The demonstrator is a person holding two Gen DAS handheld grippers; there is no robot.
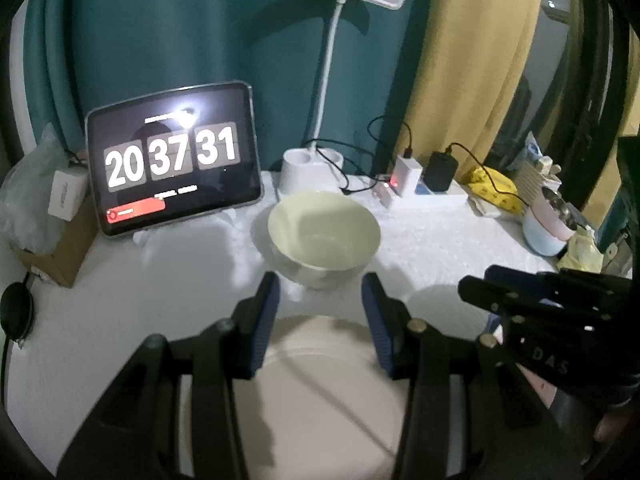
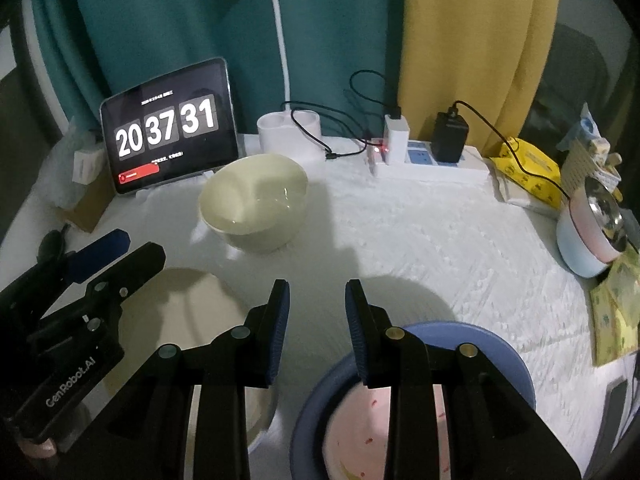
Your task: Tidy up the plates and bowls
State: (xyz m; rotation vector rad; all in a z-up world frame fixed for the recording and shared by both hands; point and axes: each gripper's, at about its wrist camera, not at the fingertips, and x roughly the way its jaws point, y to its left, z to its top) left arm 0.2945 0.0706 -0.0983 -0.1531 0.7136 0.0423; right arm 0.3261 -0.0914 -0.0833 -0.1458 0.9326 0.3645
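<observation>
A pale green bowl [image 1: 324, 236] [image 2: 256, 200] stands upright on the white table, in front of the tablet. My left gripper [image 1: 322, 292] hovers open just short of it, nothing between its fingers, above a cream plate [image 1: 320, 392] [image 2: 188, 308]. My right gripper [image 2: 318, 292] is open too and holds nothing. It hangs over the rim of a blue plate [image 2: 500, 344] that carries a pink speckled bowl [image 2: 356, 436]. Each gripper shows in the other's view: the left gripper [image 2: 136, 246] at the left edge, the right gripper [image 1: 478, 282] at the right.
Along the back stand a tablet clock [image 1: 172, 160], a white lamp base [image 1: 296, 172] and a power strip [image 2: 432, 164] with chargers and cables. A light blue pot [image 2: 580, 248] and yellow packets [image 2: 528, 172] crowd the right edge. A cardboard box [image 1: 68, 248] sits at the left.
</observation>
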